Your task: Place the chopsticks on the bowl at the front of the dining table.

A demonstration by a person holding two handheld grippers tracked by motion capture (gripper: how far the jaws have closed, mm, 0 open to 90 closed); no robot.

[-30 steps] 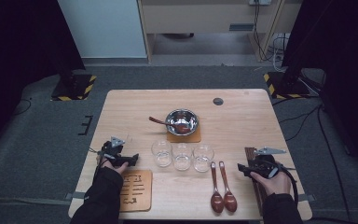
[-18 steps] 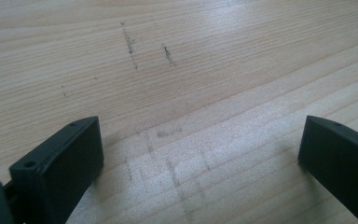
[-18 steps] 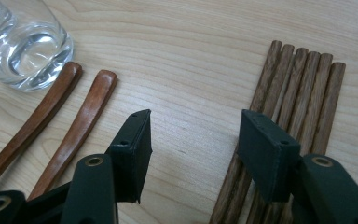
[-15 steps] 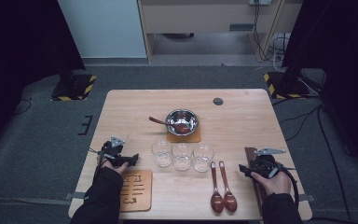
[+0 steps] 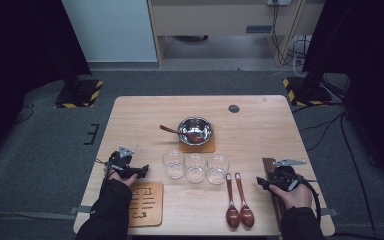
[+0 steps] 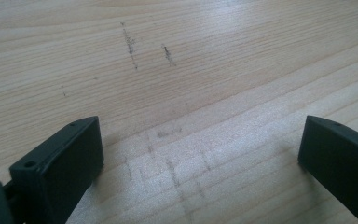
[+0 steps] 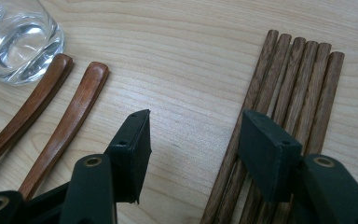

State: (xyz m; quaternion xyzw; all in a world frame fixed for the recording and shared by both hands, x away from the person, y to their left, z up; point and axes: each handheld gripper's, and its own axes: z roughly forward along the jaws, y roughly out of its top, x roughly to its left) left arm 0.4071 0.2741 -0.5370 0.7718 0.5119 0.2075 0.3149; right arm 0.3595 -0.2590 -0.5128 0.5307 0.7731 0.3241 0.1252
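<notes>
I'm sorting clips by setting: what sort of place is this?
Likely a lab recording bay, not a kitchen: a wooden table on grey carpet, dark curtains, hazard-striped stand bases, trailing cables.

Six dark wooden chopsticks (image 7: 289, 88) lie flat, side by side (touching). They rest near the table's right edge, right of two wooden spoons (image 7: 56, 116).
</notes>
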